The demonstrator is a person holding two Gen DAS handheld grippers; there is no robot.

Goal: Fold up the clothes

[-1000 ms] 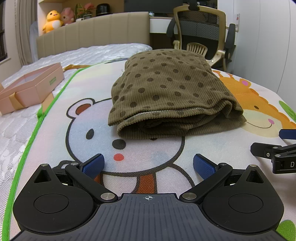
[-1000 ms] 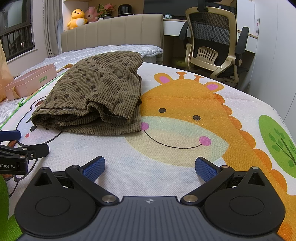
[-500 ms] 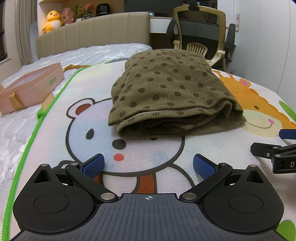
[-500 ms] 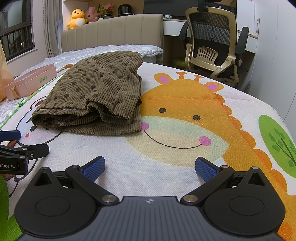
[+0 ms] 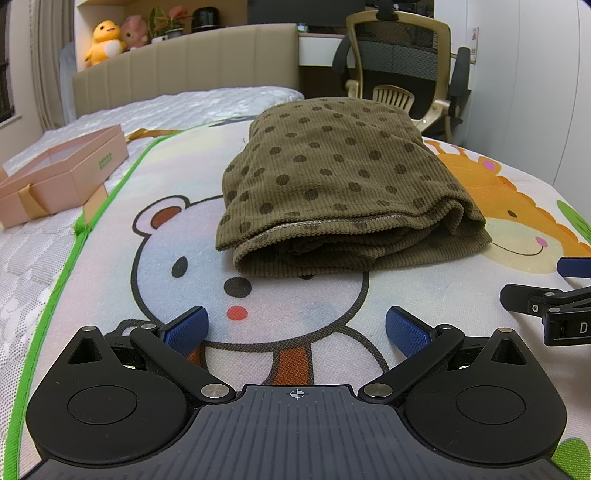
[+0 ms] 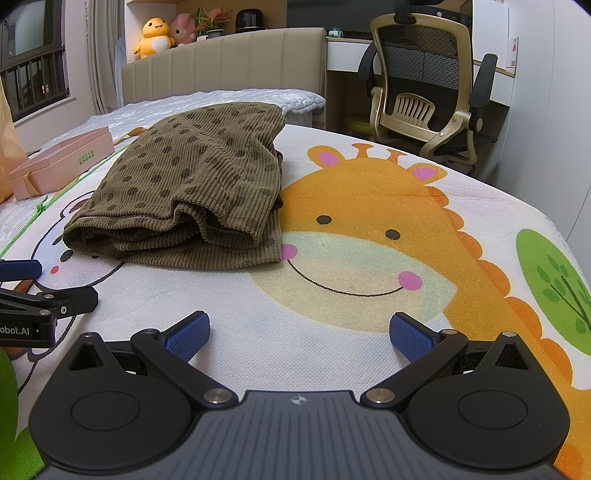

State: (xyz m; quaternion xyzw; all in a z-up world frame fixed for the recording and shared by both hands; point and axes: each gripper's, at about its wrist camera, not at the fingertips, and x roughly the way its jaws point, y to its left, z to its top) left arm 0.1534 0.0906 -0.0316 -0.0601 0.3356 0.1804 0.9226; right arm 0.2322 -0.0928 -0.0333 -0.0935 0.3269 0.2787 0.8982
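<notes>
The left claw (image 5: 294, 326) is released, with its two blue fingers (image 5: 186, 328) spread wide and nothing between them. It rests low on the play mat (image 5: 110, 280), right over the white bear picture (image 5: 207, 258). The right claw (image 6: 299, 330) is released too, wide and empty, sitting over the giraffe picture (image 6: 369, 236).

The brown dotted cloth (image 5: 340, 188) lies just ahead of the left claw. From the right claw it is ahead and off to the left. It looks folded into a thick bundle, with layers showing at the near edge. No claw touches it.

I think the folding of this piece is mostly done. The near edge is a bit puffy and the layers do not line up, so the next move may be one more fold or a gentle press to flatten it. For that, a claw has to slide forward, go low to the mat and pinch all the layers at one corner, not just the top one. The cloth looks soft and floppy, so a one-layer pinch could pull the bundle apart.

The mat lies on a bed with a white mattress (image 5: 29, 258). Far left of the left claw sits a pink box (image 5: 70, 177). Behind is a tan headboard (image 6: 225, 62) with a yellow duck toy (image 6: 155, 33) and a pink toy (image 6: 183, 31) on top. To the far right stands a black and gold desk chair (image 6: 424, 85) by a white wall.
</notes>
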